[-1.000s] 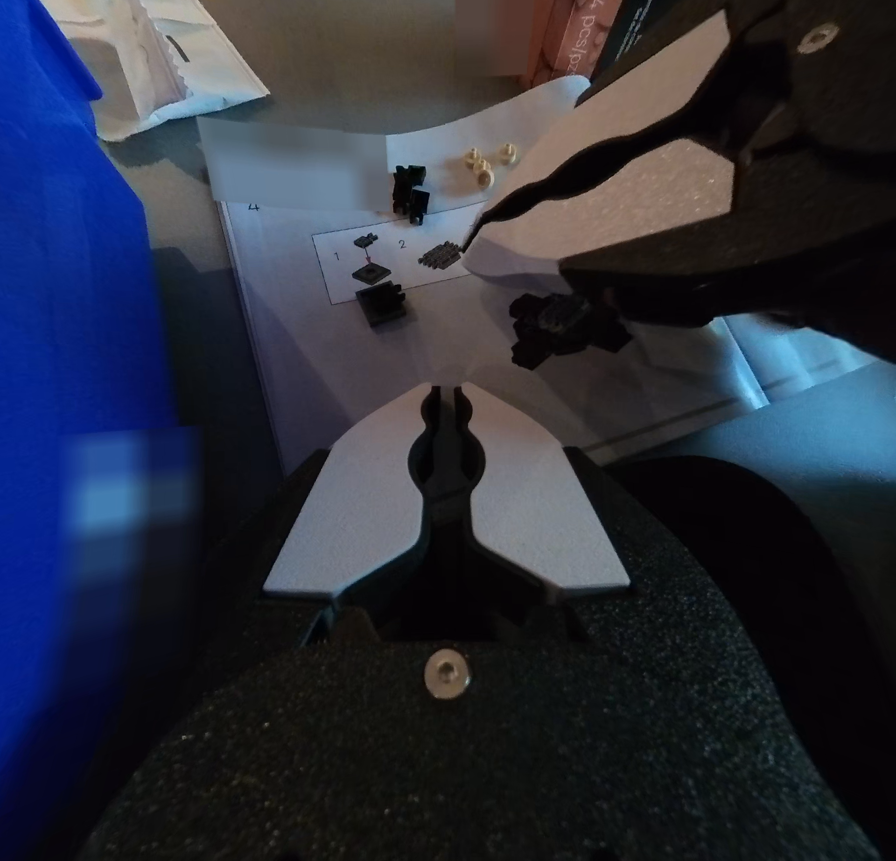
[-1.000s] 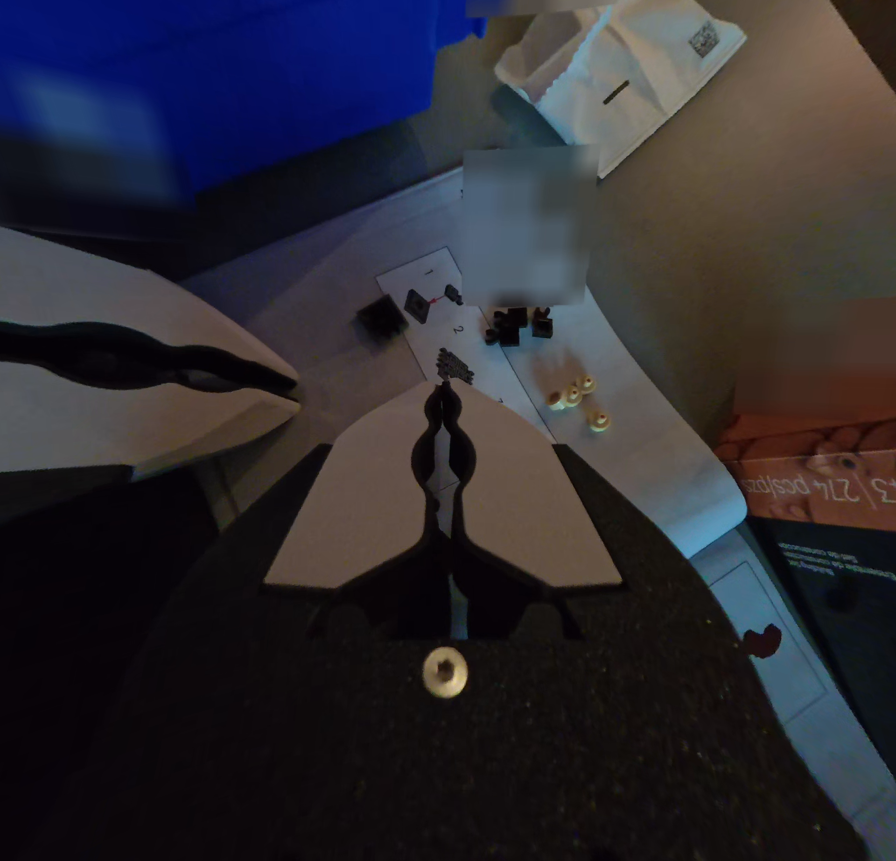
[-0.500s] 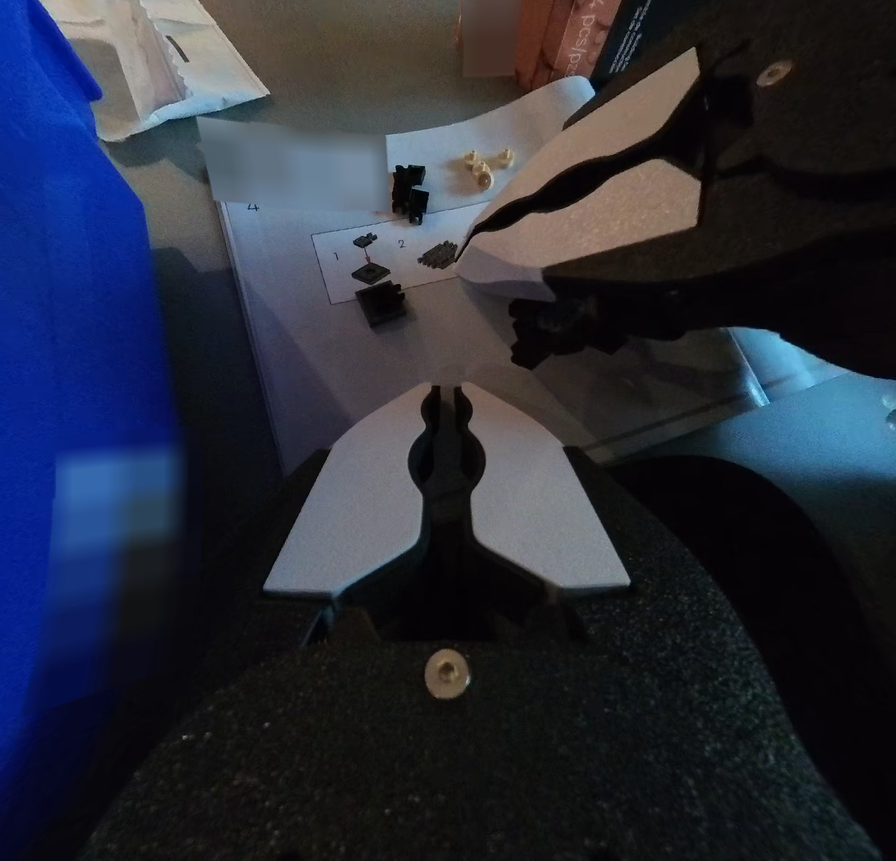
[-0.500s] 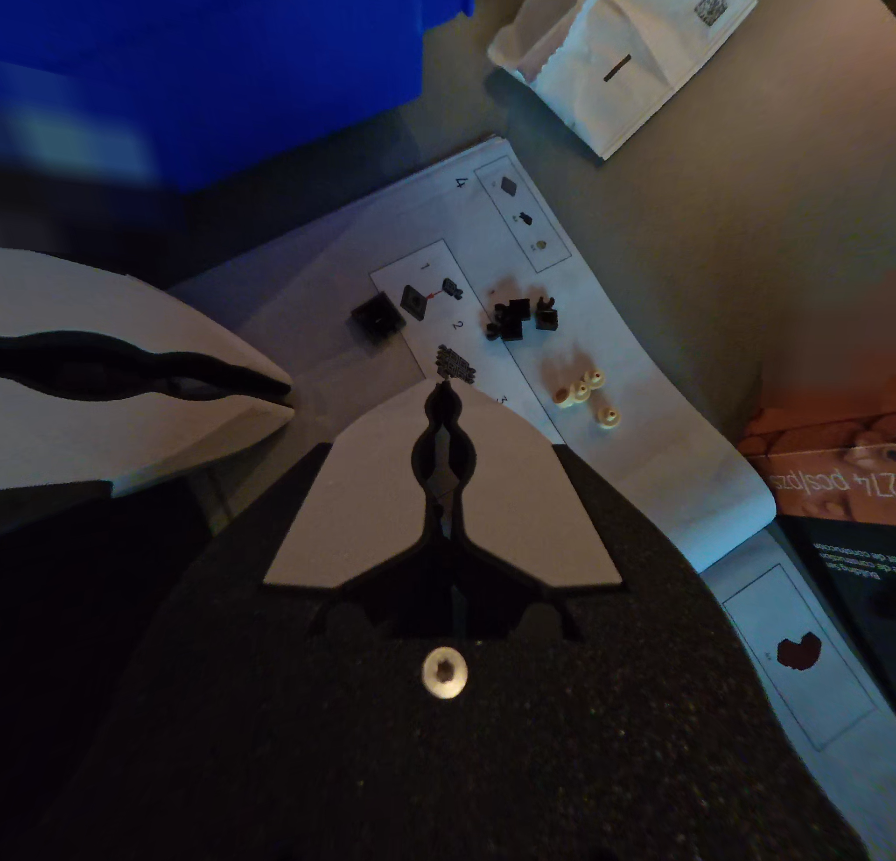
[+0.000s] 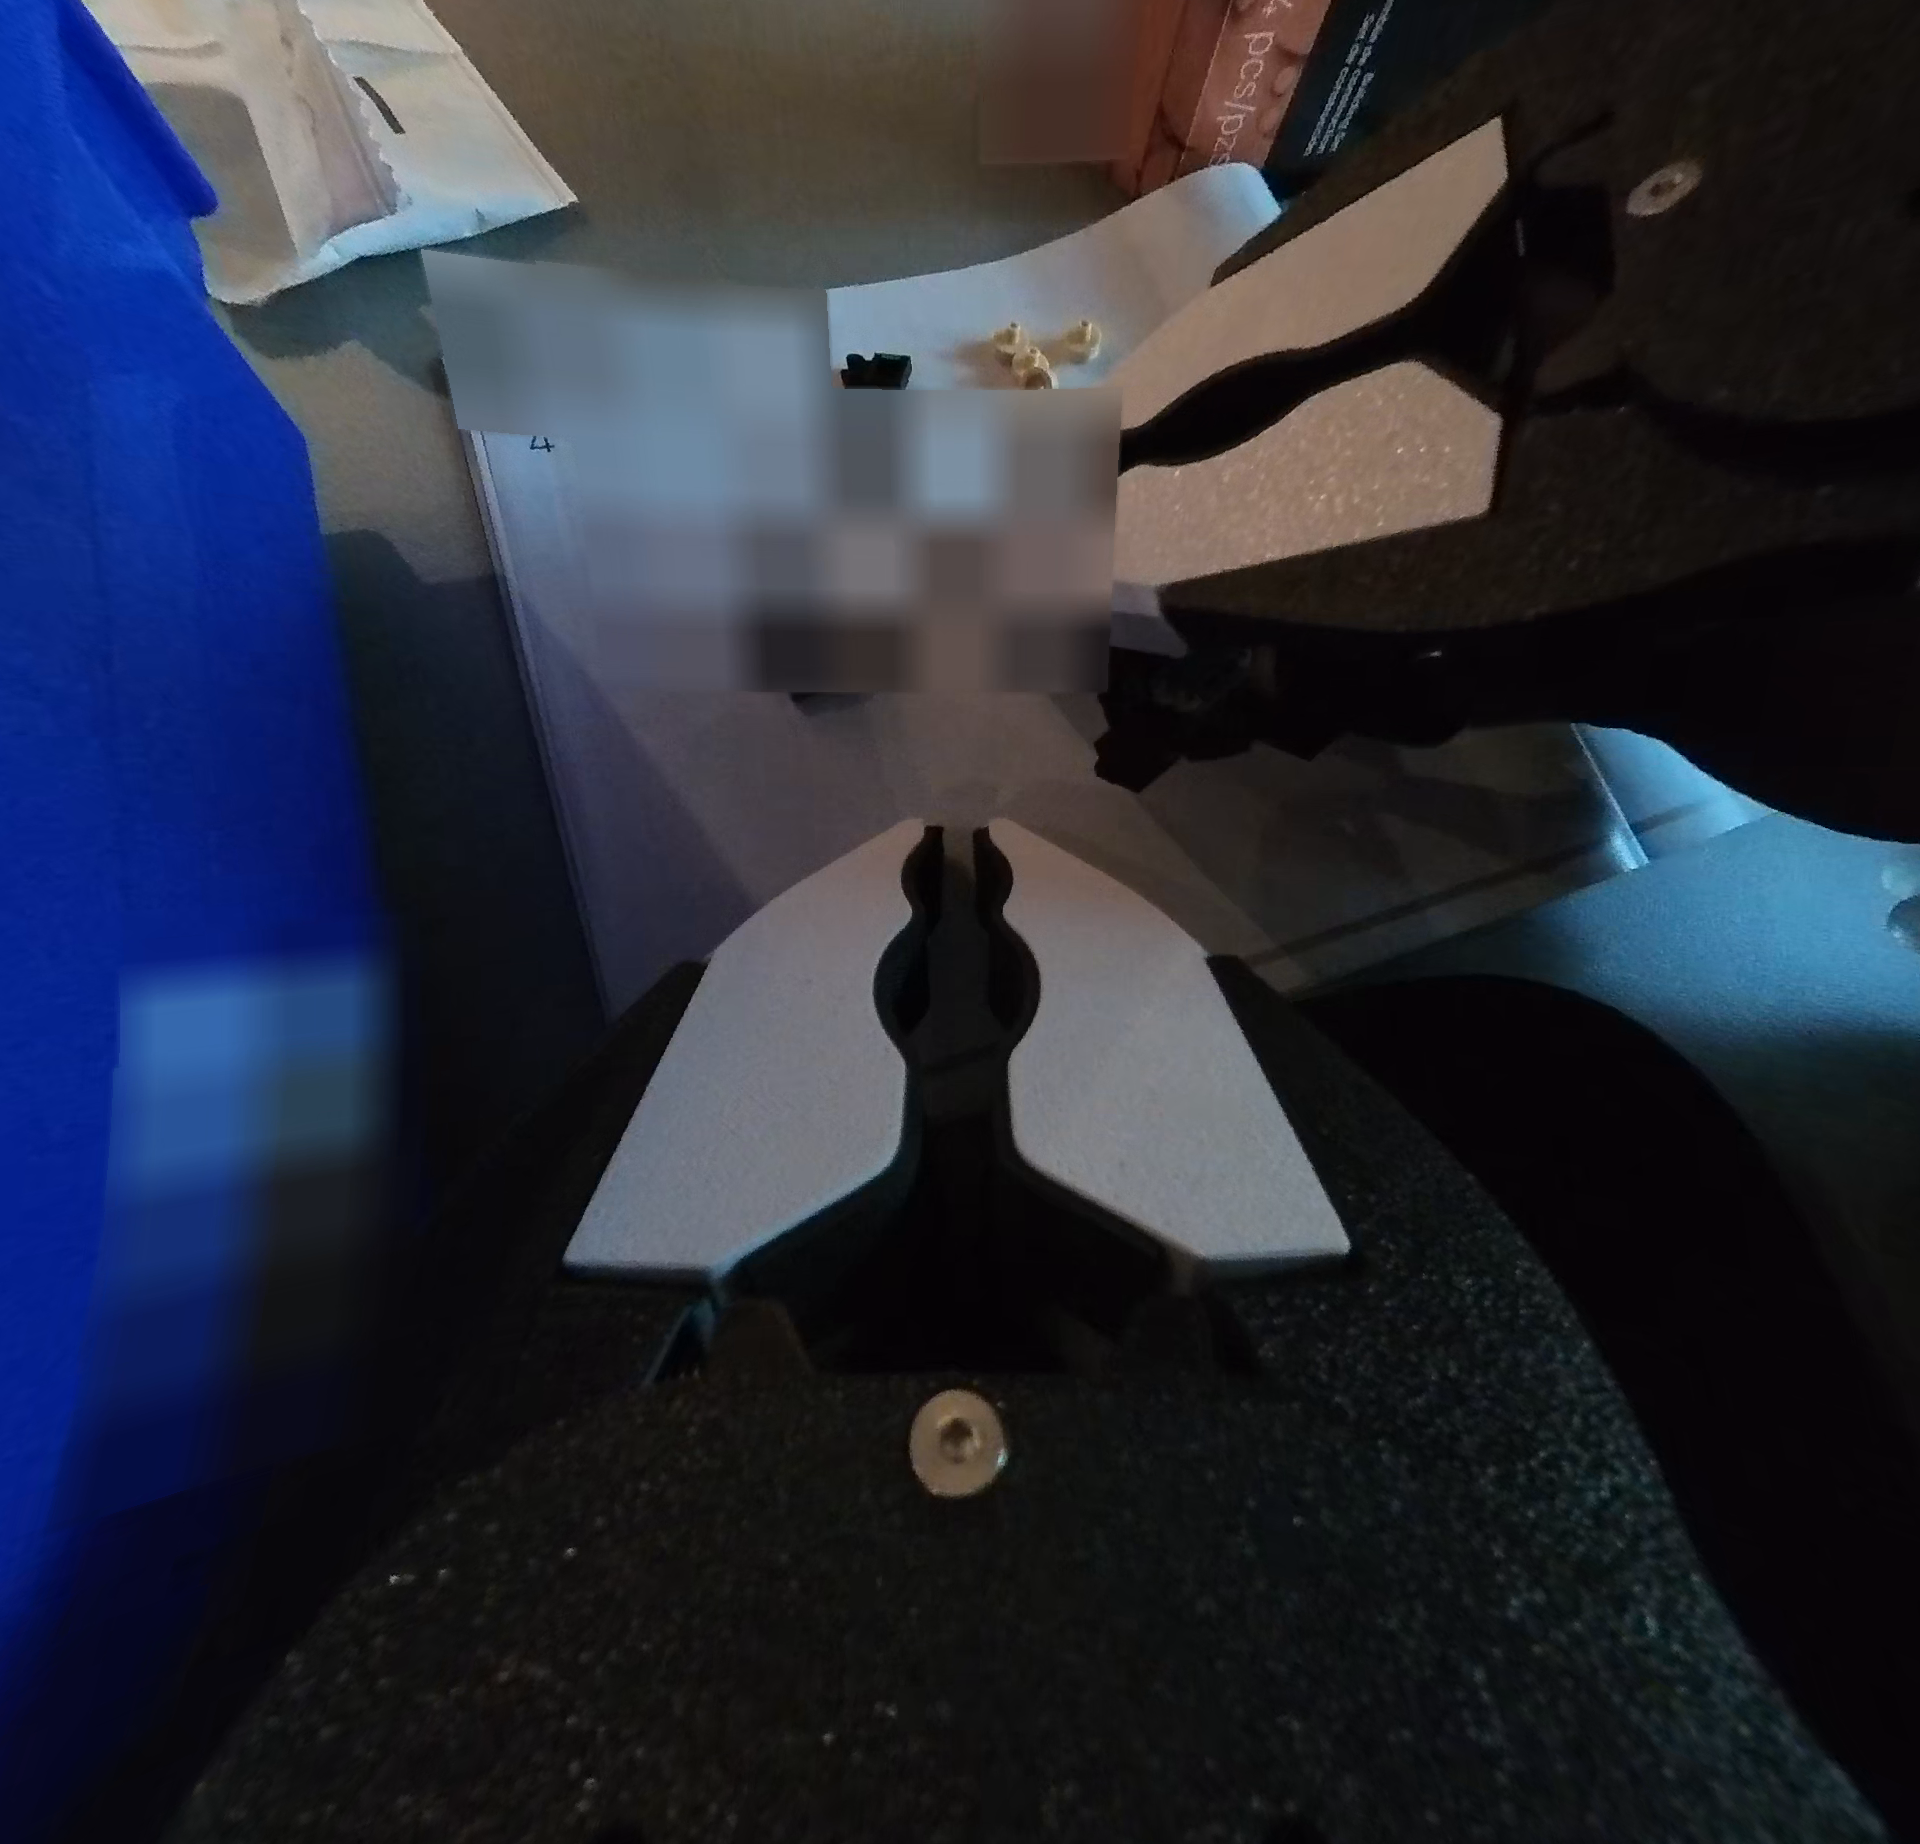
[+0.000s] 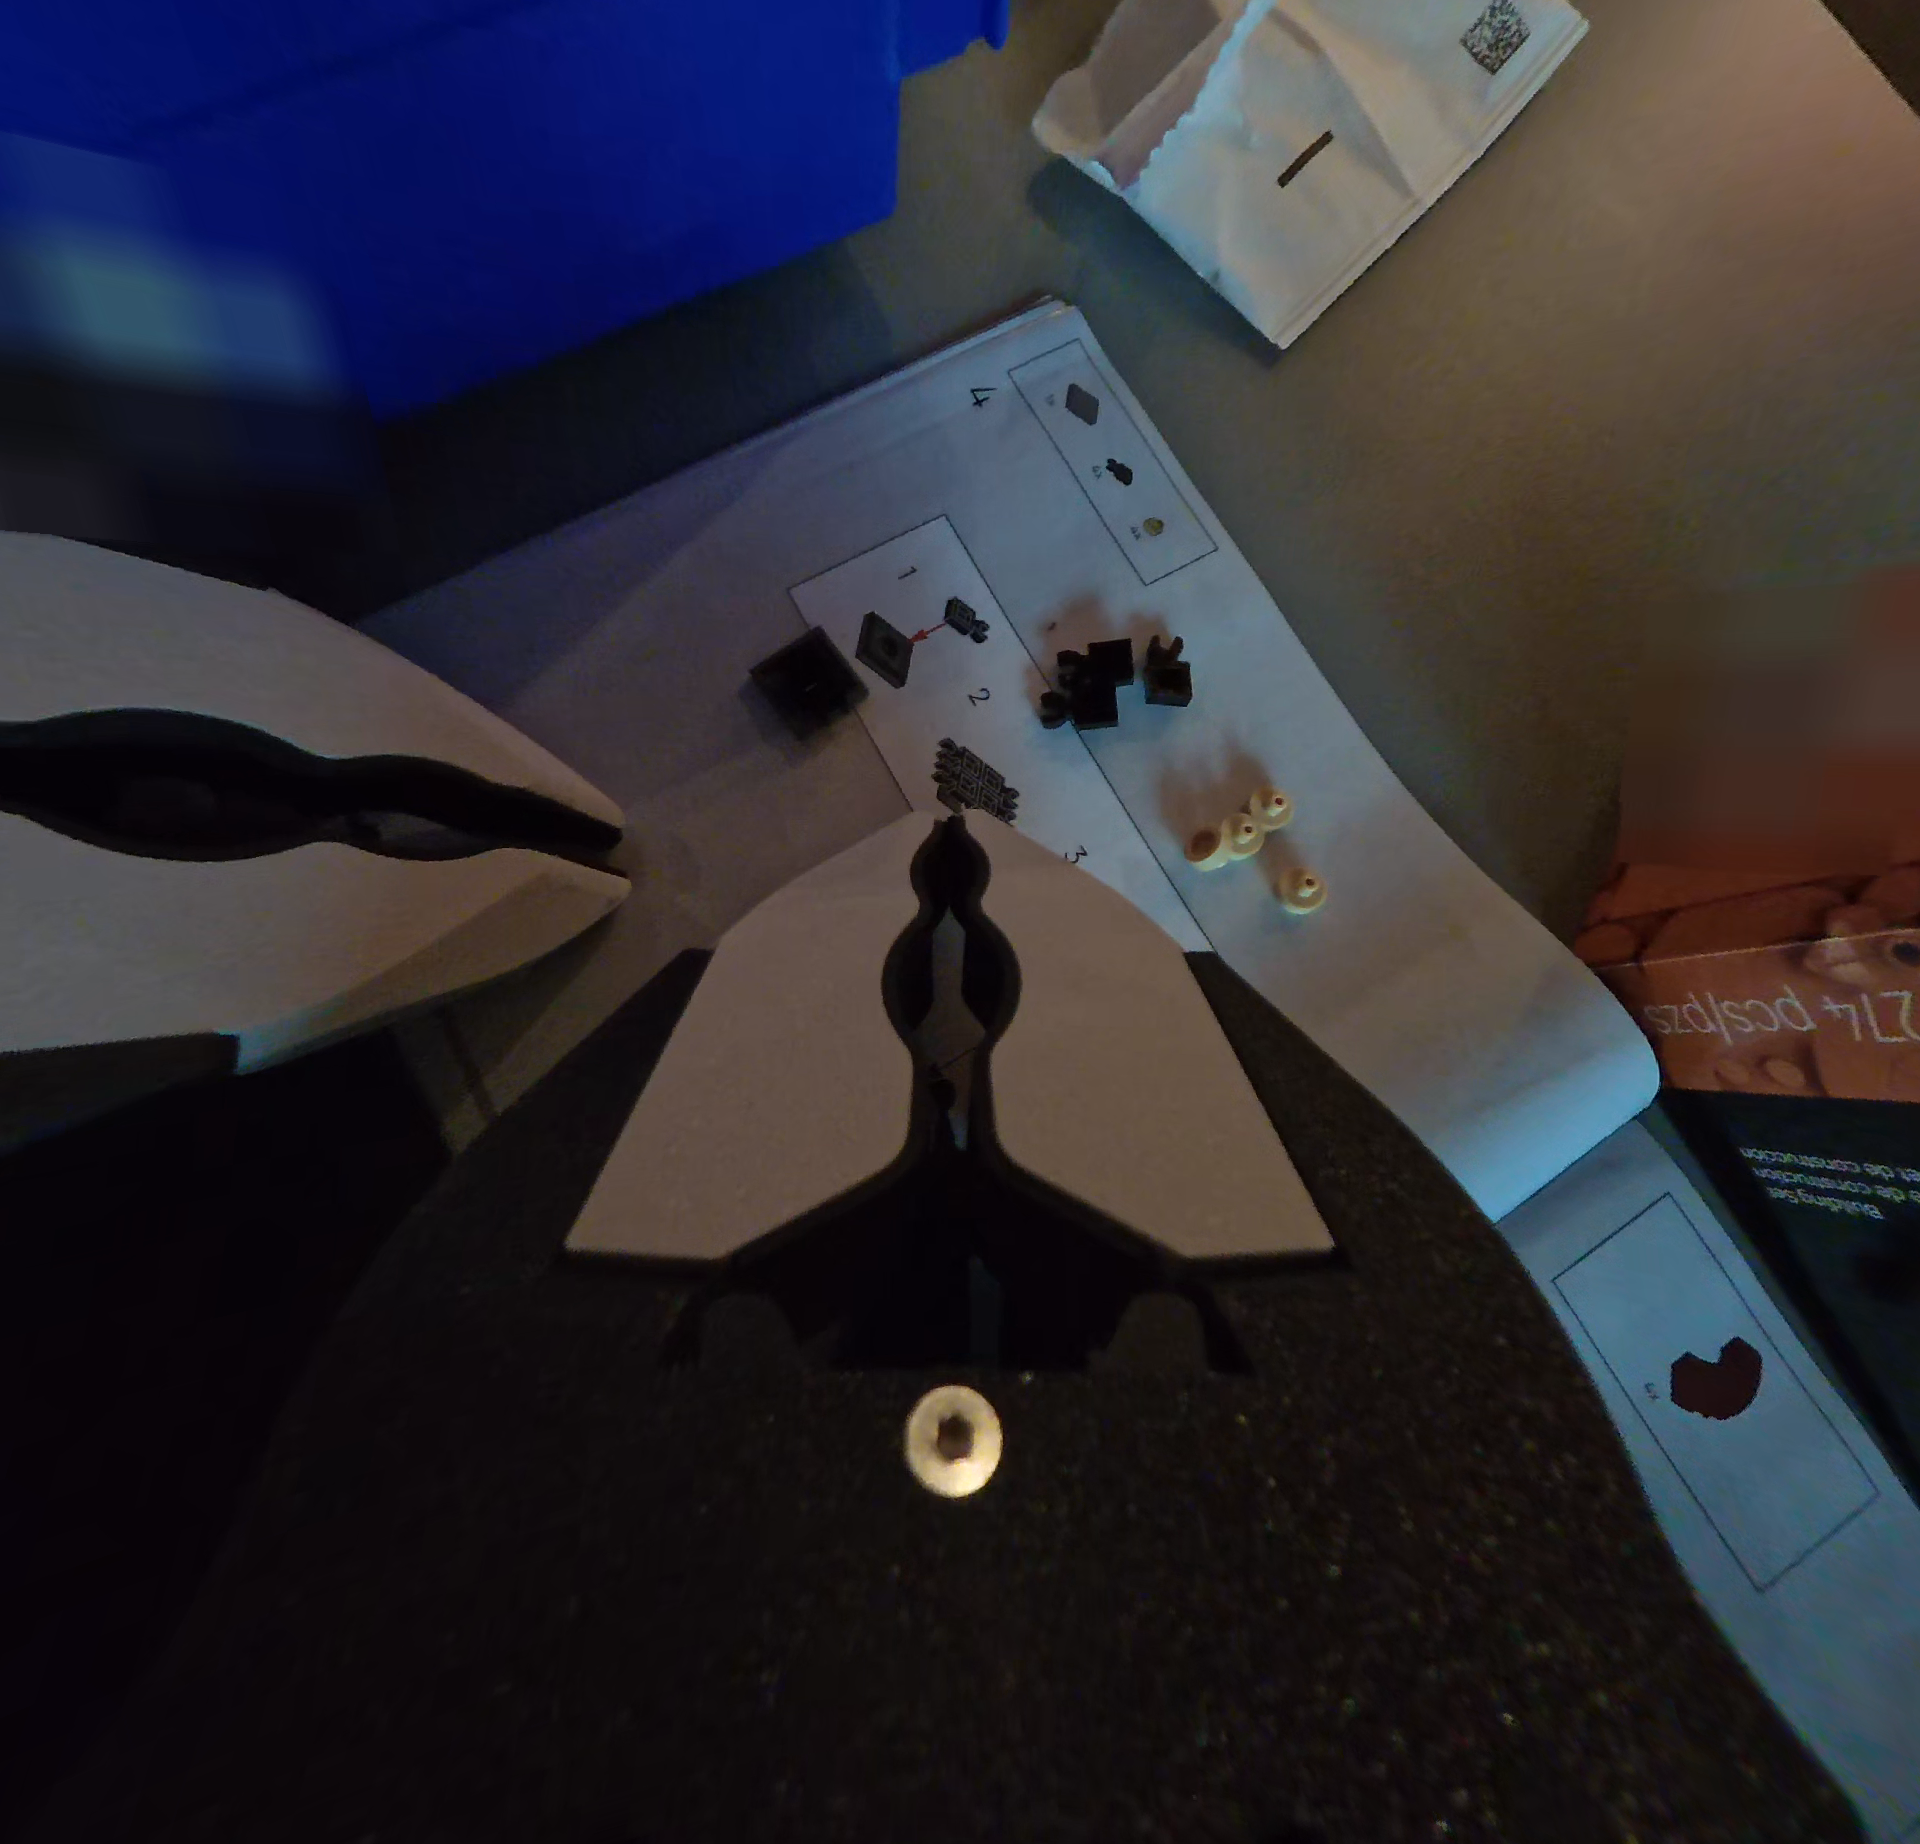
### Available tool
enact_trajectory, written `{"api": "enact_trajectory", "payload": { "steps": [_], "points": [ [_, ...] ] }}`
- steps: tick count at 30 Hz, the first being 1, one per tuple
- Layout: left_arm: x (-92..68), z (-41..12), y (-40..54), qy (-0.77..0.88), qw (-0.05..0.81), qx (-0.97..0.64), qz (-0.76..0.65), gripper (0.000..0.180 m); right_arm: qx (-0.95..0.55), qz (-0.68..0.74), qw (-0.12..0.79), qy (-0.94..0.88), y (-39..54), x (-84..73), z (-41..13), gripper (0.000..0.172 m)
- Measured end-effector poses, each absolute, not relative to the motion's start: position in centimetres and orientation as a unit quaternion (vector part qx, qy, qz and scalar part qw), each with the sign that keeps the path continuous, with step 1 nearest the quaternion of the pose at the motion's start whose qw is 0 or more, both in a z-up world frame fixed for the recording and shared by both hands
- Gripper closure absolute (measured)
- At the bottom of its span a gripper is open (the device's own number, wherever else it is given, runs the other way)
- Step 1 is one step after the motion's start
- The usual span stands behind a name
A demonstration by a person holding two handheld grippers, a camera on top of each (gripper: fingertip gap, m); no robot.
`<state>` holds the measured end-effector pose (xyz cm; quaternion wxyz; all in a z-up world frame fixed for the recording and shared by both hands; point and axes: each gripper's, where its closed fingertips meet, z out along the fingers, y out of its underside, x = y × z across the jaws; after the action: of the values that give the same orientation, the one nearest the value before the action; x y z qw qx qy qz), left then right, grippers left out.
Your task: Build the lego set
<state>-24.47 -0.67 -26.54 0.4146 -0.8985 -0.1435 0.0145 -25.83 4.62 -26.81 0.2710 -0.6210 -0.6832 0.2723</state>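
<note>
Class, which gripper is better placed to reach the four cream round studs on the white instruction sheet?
Probably the right gripper: its shut fingers end beside the cream round studs; the left gripper sits farther off.

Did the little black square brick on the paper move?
No. The black square brick lies beside the same printed box on the instruction sheet as before.

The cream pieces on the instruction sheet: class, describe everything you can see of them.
Four small cream pieces look like round plastic studs, each with a dark or reddish dot or hollow at its centre. Three sit bunched together, seemingly touching; the fourth lies apart. All rest on the white sheet, near the black pieces. Neither gripper touches them.
</note>
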Motion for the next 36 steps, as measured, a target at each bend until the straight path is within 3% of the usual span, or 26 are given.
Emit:
{"api": "enact_trajectory", "payload": {
  "steps": [6,9,16,36],
  "points": [
    [-24.5,-26.5,-0.7,-0.143,0.414,-0.899,0.016,0.174,-0.615,0.27,0.282,-0.685,4.7,-25.9,-26.7,0.172],
    [-24.5,-26.5,-0.7,-0.144,0.415,-0.898,0.013,0.175,-0.577,0.302,0.341,-0.678,3.8,-26.4,-24.9,0.172],
    [-24.5,-26.6,-0.7,-0.144,0.415,-0.898,0.013,0.174,-0.587,0.315,0.272,-0.694,1.6,-26.5,-26.0,0.172],
    [-24.5,-26.6,-0.7,-0.143,0.415,-0.899,0.014,0.174,-0.608,0.3,0.259,-0.688,3.0,-26.0,-25.8,0.167]
  ]
}}
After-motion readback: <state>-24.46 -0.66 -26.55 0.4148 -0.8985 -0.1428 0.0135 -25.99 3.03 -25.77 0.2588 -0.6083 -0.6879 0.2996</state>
